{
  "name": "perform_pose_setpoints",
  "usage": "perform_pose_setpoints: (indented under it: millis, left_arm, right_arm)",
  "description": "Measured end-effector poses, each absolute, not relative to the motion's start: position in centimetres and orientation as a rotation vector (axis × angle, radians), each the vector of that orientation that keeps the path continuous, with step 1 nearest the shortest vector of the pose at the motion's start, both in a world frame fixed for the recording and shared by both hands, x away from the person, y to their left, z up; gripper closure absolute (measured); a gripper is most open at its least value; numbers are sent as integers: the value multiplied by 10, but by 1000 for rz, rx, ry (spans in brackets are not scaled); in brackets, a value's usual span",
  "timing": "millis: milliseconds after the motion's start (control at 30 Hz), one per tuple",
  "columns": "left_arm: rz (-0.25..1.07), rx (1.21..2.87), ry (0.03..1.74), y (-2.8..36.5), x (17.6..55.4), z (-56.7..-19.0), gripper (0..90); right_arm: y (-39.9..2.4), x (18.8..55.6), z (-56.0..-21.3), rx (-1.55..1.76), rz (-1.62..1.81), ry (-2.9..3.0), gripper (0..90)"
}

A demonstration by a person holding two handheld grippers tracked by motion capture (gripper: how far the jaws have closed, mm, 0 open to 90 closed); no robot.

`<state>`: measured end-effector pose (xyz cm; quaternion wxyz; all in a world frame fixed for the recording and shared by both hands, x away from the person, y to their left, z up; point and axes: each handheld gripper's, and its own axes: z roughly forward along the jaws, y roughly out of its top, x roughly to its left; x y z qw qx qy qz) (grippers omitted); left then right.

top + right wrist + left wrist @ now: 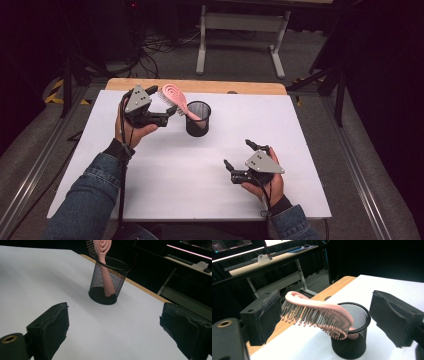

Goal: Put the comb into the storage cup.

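A pink hairbrush [175,99] stands handle-down in a black mesh cup [198,118] at the back middle of the white table [150,170]. The brush head leans out over the cup's rim to the left. My left gripper [162,102] is open, its jaws on either side of the brush head [319,312], whose tip is close to the left pad [262,317]. In the left gripper view the cup [352,345] sits just beyond. My right gripper [237,152] hovers open and empty over the table's near right, facing the cup [107,282] and the brush [102,250].
A strip of wooden tabletop [200,86] runs along the far edge behind the white surface. Beyond it a desk frame [240,30] and cables [155,50] are on the floor. Dark stands flank both sides of the table.
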<state>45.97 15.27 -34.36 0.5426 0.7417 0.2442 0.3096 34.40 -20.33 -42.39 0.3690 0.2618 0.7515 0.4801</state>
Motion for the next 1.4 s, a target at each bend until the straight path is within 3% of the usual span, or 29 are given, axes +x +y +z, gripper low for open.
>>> perform_pose_setpoints:
  millis: [267,1400]
  left_arm:
    - [753,1766,554,155,450,-344,43]
    - [766,1826,398,156,406,-352,62]
  right_arm:
    - [-203,343,-422,667,1236,1920,89]
    - [-203,339,-418,658,1240,1894,84]
